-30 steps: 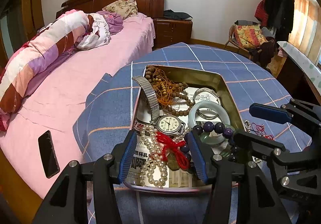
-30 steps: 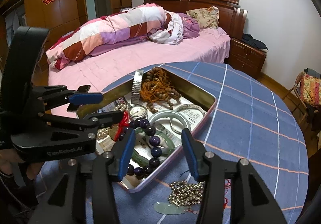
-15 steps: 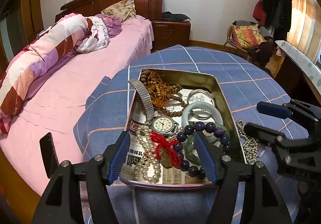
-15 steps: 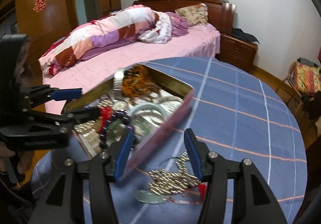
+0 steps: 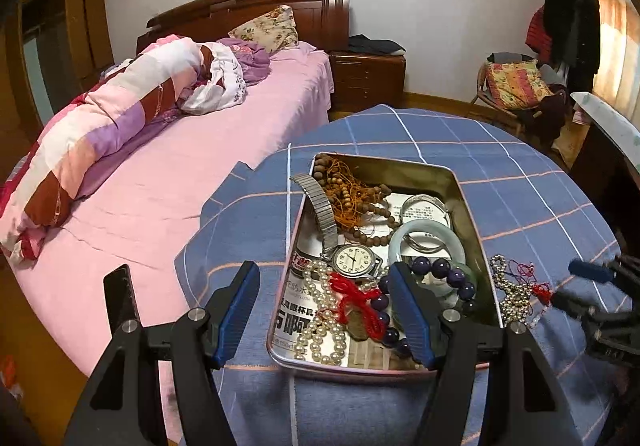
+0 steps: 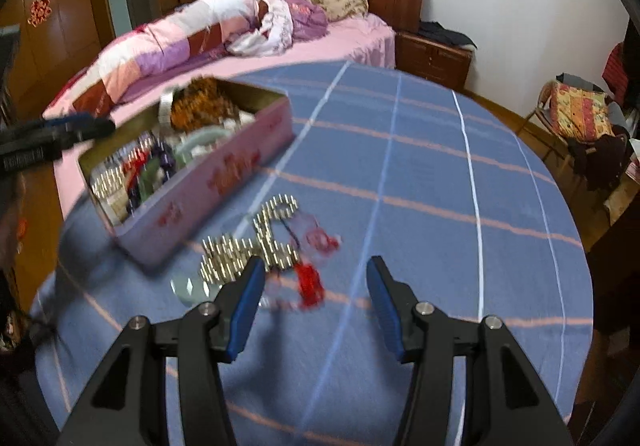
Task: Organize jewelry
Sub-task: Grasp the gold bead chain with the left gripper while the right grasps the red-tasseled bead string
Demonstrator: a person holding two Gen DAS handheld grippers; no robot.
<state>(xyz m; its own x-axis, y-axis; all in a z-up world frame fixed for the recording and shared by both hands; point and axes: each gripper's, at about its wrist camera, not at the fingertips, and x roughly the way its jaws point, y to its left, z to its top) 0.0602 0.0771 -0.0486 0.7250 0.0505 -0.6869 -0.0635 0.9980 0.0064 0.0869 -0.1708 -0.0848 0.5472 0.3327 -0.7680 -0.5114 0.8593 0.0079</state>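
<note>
A rectangular metal tin with pink outer walls [image 5: 476, 234] sits on the round table under a blue checked cloth [image 5: 520, 174], close to the edge that faces the pink bed [image 5: 224, 150]. Its long axis runs from the near edge of the table toward the far one, roughly along the fingers of the left gripper [image 5: 326, 316]. That gripper hangs spread wide and empty over the tin's near short wall, its right finger above the near contents.

Counted in the tin: one silver wristwatch with a white dial [image 5: 354, 260], its stretch band reaching up over the left wall; one pale jade bangle [image 5: 426, 238] with one thin silver bangle [image 5: 424, 206] beyond it; one strand of white pearls [image 5: 324, 310]; one string of dark purple beads [image 5: 440, 268]; one red knotted cord [image 5: 356, 296]; and a heap of brown wooden prayer beads [image 5: 352, 194] in the far left corner, number of strands unclear.

Outside, one silver bead chain with a red tassel [image 6: 256, 246] lies loosely bunched on the cloth beside the tin's right long wall, with a pale green pendant [image 6: 190, 288] at its near end. The right gripper [image 6: 316, 306] is open and holds nothing; the chain lies just ahead of its left finger, the tassel between the fingertips. This view is motion-blurred
</note>
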